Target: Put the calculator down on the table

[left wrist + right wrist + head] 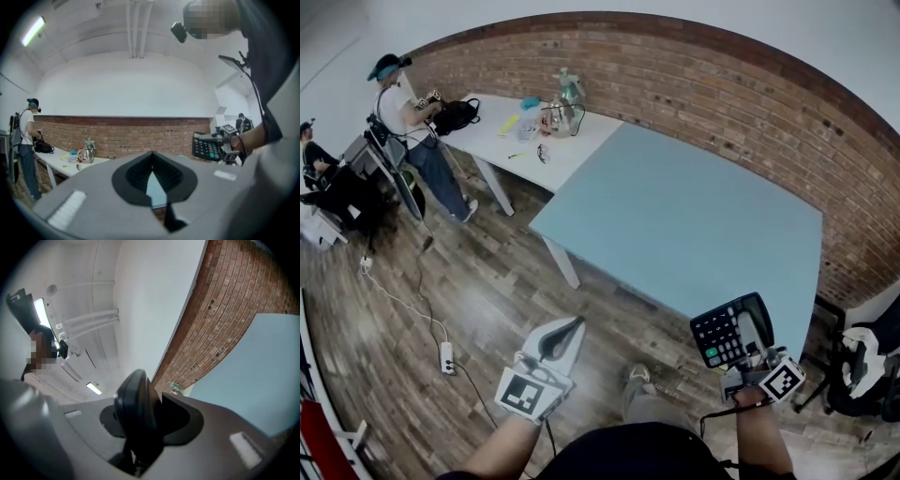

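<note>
**Calculator (729,330) hanging in the air at the near edge of the light blue table (675,206)**

The right gripper (752,349) is clamping the black calculator by its lower end, both jaws pressing on the body. The keypad is facing up, one green key showing among the dark ones, and the print on the keys is coming through too small to read. The calculator is hovering off the surface, right at the tabletop's near edge.

The marker cube (783,378) on that gripper is showing a black-and-white square pattern. The left gripper (570,328) is floating over the wooden floor (487,300), well apart from the calculator, jaws together with nothing between them.

On the white table (581,141) a clear glass kettle (555,117) is standing among small clutter, its contents impossible to make out. A black bag (457,114) is sitting at the far end, just beside a person (405,117). A white power strip (447,356) is lying on the floor
</note>
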Motion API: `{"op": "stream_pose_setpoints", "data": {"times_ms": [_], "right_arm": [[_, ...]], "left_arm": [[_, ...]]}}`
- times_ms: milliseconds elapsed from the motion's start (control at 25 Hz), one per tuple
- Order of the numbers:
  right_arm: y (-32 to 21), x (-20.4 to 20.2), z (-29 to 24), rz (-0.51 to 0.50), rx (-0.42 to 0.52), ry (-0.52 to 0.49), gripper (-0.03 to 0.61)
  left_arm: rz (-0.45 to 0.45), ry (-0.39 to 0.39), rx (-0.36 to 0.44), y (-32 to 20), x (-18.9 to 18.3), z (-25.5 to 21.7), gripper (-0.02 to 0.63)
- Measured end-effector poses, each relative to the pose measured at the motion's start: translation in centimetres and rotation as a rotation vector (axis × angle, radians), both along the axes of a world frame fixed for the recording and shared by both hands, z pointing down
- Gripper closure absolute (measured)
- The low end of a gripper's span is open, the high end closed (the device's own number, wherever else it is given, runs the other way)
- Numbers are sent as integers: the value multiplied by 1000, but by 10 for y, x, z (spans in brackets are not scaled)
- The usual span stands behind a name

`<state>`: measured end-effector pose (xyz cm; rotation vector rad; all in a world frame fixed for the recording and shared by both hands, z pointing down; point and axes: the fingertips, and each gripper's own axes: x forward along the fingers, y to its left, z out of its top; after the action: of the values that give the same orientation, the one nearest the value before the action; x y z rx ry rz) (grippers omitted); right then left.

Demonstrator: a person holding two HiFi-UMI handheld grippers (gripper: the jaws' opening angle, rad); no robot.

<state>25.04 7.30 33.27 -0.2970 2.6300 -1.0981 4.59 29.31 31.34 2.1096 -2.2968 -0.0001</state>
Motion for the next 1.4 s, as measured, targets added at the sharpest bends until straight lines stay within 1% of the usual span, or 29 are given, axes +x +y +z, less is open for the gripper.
{"op": "stream_pose_setpoints", "data": {"times_ms": [240, 360, 520, 640, 760, 880, 920, 1160, 1280, 1400], "right_arm": [[-43, -37, -2, -36, -18, -17, 446], [-61, -58, -1, -65, -24, -23, 446], [-88, -78, 2, -73, -35, -35, 446], [-104, -91, 4, -101, -37, -44, 446], [-123, -94, 11, -108, -35, -32, 446], [-141, -98, 16, -108, -38, -26, 446], [-145, -100, 17, -110, -46, -28, 446], [-153, -108, 22, -111, -58, -34, 446], [-155, -109, 24, -101, -56, -50, 446], [-159, -108, 27, -71, -71, -65, 446]], "left_arm": [[-33, -11, -10, -33, -22, -8, 612], [-61, -45, -33, -47, -41, -9, 612], [-72, -38, -19, -73, -56, -17, 612], [-81, -43, -11, -93, -64, -17, 612], [-78, -46, -10, -116, -63, -13, 612], [-73, -55, -27, -132, -63, -4, 612], [-70, -61, -32, -135, -63, -2, 612], [-71, -40, -32, -149, -74, -5, 612], [-47, -55, -31, -159, -78, -7, 612], [-24, -105, -57, -170, -89, -2, 612]]}}
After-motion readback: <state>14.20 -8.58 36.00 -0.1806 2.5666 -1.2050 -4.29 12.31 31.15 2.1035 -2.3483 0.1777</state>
